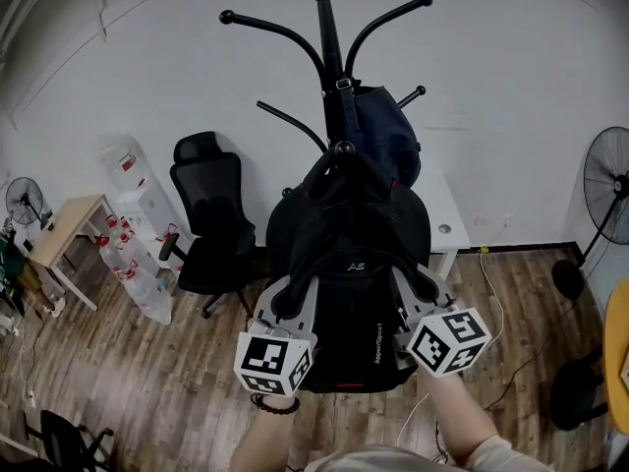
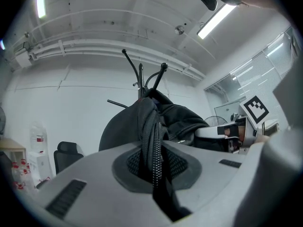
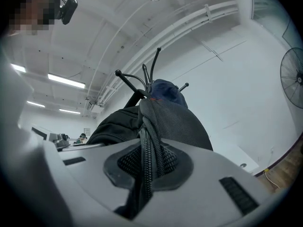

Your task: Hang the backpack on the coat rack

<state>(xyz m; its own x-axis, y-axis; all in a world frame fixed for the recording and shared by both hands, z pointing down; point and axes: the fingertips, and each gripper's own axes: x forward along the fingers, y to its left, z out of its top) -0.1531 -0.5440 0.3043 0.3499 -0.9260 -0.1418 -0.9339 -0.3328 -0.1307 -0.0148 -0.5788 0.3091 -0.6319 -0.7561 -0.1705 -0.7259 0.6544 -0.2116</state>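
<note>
A black backpack (image 1: 349,273) hangs in front of the black coat rack (image 1: 326,42), its top by a knob (image 1: 343,148) on the rack's pole. My left gripper (image 1: 290,298) is shut on the pack's left zippered edge (image 2: 152,145). My right gripper (image 1: 418,285) is shut on the right zippered edge (image 3: 147,150). Both grippers hold the backpack (image 2: 163,119) up between them, jaws aimed slightly upward toward the coat rack (image 2: 142,77). In the right gripper view the backpack (image 3: 165,122) covers the lower part of the coat rack (image 3: 147,77). A dark blue bag (image 1: 388,131) hangs on the rack behind the pack.
A black office chair (image 1: 206,219) stands left of the rack, with water bottles (image 1: 133,268) and a dispenser (image 1: 133,180) beside it. A white desk (image 1: 447,219) is behind on the right, a standing fan (image 1: 604,190) at far right. A small wooden table (image 1: 64,229) is at left.
</note>
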